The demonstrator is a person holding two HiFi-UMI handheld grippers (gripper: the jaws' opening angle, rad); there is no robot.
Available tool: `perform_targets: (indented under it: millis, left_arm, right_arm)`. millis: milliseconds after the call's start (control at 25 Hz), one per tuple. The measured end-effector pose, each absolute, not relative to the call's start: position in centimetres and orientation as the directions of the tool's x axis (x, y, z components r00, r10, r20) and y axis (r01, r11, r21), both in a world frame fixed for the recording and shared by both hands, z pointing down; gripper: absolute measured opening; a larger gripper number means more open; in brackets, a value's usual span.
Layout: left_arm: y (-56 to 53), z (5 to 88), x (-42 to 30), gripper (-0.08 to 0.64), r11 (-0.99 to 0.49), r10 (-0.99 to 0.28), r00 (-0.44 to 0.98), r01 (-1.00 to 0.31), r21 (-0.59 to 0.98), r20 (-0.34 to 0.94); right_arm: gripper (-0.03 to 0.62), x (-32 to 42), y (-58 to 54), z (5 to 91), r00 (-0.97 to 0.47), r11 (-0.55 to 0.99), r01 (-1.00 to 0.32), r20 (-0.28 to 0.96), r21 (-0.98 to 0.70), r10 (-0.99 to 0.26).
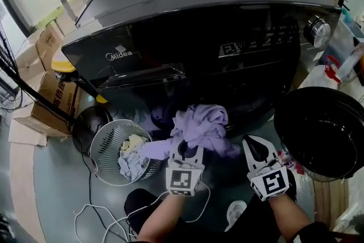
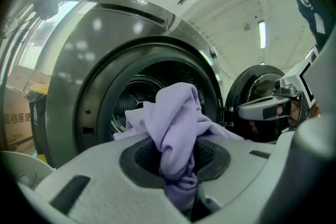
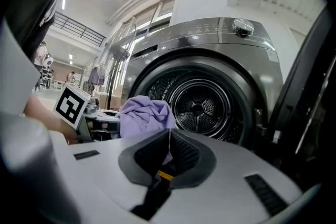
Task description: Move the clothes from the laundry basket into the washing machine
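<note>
left tool (image 1: pixel 183 149) clamps lilac garment (image 1: pixel 202 124) just in front of washing machine (image 1: pixel 187 37). right tool (image 1: pixel 257 148) closed, empty, beside it. laundry basket (image 1: pixel 103 145) on floor at left holds pale clothes (image 1: pixel 132 160). door (image 1: pixel 321 131) open at right.

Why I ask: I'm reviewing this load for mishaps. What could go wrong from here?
1. The lilac garment is pinched only at a fold by the left hand-held gripper. Its loose tail, trailing toward the laundry basket, might snag on the drum's rim or stay outside.
2. White cables lie looped on the floor beside the person and might trip them.
</note>
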State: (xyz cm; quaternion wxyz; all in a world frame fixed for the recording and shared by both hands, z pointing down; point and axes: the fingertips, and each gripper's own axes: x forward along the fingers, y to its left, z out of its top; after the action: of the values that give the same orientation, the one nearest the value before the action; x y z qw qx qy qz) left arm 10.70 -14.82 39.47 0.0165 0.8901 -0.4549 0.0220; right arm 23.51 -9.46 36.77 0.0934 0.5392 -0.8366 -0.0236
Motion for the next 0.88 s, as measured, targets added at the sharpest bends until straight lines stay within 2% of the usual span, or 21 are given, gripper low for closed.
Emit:
perform_targets:
  millis: [400,640,880]
  left_arm:
    - [-22.3,37.6,15.9,0.100,-0.560,-0.828,0.560,-0.829,-0.018,-0.031]
    - [-26.9,37.6,17.1,0.101,-0.526,-0.850,0.526,-0.850,-0.013,-0.030]
    - [-30.3,38.5,19.0,0.106,-0.507,-0.859,0.510,-0.858,-0.082,-0.029]
  right_arm:
    - [0.011,25.4,-10.4,37.2,-0.397,0.410,-0.903,0.114,0.133,-0.911]
    - [0.011,25.4,-11.2,37.5,-0.419,0.431,-0.892,0.112,0.137,-0.901]
    - [0.011,25.8,-13.0,38.1,-0.394,0.405,-0.906,0.104,0.122,-0.913]
